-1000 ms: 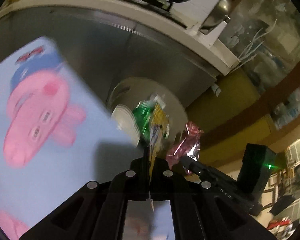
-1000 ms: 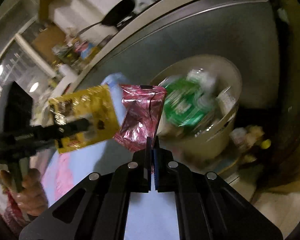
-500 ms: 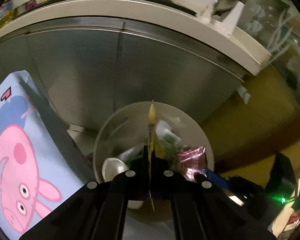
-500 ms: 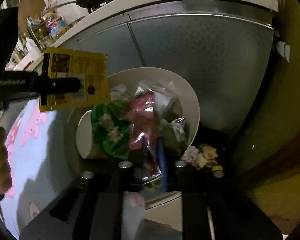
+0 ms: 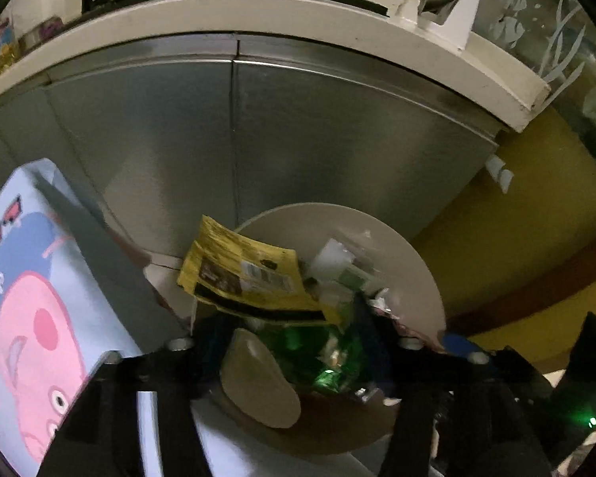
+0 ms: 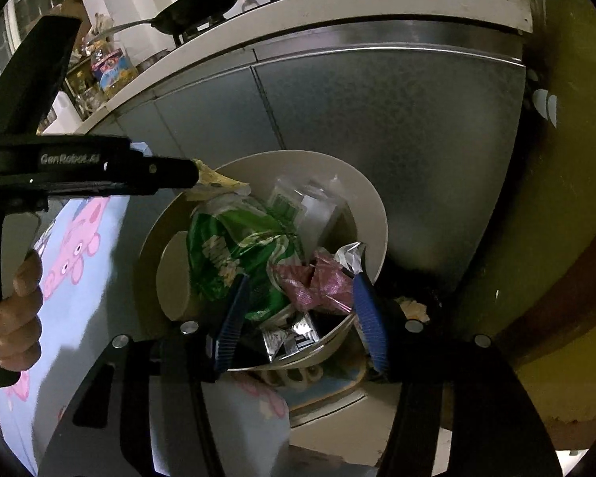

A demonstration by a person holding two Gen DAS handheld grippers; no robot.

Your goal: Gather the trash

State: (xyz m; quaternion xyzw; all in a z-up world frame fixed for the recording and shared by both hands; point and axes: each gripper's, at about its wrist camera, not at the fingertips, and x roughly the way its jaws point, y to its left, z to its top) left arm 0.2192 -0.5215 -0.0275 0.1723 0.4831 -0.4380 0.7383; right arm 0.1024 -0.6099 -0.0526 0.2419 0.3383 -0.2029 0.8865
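A round beige trash bin (image 5: 425,278) (image 6: 373,206) stands below both grippers, holding a green packet (image 6: 234,250), a paper cup (image 5: 258,381) and other wrappers. My left gripper (image 5: 294,342) is open; a yellow wrapper (image 5: 246,274) hangs loose over the bin's near rim, its tip showing in the right wrist view (image 6: 214,179). My right gripper (image 6: 298,278) is open over the bin, its blue fingers (image 6: 369,318) apart, with a pink foil wrapper (image 6: 318,282) lying loose between them on the trash.
Grey metal cabinet doors (image 5: 298,139) under a white counter edge (image 5: 258,12) rise right behind the bin. A light blue cloth with pink pig prints (image 5: 31,318) covers the surface at left. A yellow wall (image 5: 516,246) is at right.
Both grippers opened over the bin. The yellow wrapper left the left fingers and tipped flat; the pink wrapper dropped from the right fingers onto the trash.
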